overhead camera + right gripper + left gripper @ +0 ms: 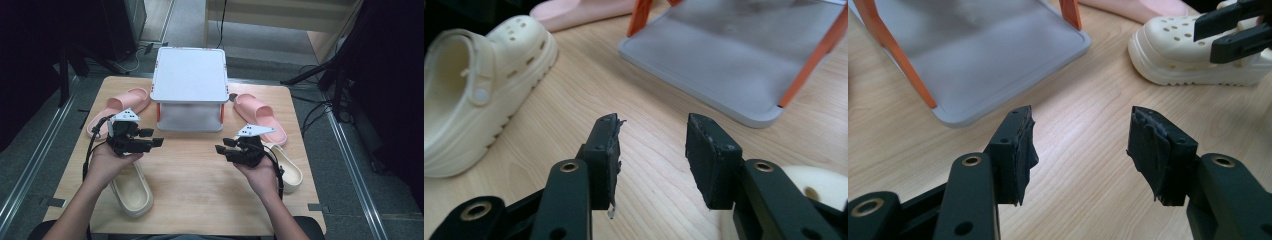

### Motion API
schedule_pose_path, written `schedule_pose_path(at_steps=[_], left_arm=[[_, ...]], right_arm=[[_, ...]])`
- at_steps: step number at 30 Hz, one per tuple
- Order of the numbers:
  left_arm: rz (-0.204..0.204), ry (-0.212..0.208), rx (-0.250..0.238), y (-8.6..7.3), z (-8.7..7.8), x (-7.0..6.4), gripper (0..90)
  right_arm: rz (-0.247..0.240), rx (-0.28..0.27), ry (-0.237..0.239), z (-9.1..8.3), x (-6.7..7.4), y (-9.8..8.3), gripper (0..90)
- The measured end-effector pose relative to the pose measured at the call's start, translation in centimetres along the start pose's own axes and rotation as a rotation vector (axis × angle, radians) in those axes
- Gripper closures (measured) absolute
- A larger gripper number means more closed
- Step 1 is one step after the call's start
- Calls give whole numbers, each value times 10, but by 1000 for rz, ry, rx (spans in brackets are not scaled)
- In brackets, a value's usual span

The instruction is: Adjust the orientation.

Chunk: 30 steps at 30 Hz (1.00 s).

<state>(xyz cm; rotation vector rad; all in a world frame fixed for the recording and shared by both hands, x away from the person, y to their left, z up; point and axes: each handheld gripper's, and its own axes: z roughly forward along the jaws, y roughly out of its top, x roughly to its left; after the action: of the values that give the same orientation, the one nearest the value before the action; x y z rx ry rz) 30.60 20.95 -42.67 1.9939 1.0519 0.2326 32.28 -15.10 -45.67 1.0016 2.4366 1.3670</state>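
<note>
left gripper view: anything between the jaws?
No. The left gripper has its jaws standing apart with bare wooden table between them; the cream clog lies farther off.

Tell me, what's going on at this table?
A person holds the left gripper and the right gripper over the bare middle of the wooden table, both with jaws open and nothing between them. A two-tier white rack with orange legs stands at the far edge. Two pink slippers flank it, and two cream clogs lie nearer the person. No shoe is on the rack yet.
</note>
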Motion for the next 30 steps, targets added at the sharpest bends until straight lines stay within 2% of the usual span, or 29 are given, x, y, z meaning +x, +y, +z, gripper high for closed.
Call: schedule_pose_path(at_steps=[6, 12, 17, 20, 24, 30], left_arm=[[25, 3, 19, -3, 2, -1, 421], [19, -2, 17, -4, -1, 1, 421], [29, 20, 30, -4, -8, 5, 415], [17, 16, 29, -6, -14, 9, 416], [-23, 31, 6, -10, -26, 17, 416], [-40, 53, -3, -15, -37, 24, 416]], right_arm=[[13, 23, 6, 2, 2, -1, 556], [-9, 44, 2, 5, 6, 0, 554], [-21, 67, 6, 7, 11, 1, 553], [-30, 76, 10, 9, 14, 2, 548], [-40, 85, 35, 13, 22, 6, 548], [-67, 100, 63, 21, 30, 10, 555]])
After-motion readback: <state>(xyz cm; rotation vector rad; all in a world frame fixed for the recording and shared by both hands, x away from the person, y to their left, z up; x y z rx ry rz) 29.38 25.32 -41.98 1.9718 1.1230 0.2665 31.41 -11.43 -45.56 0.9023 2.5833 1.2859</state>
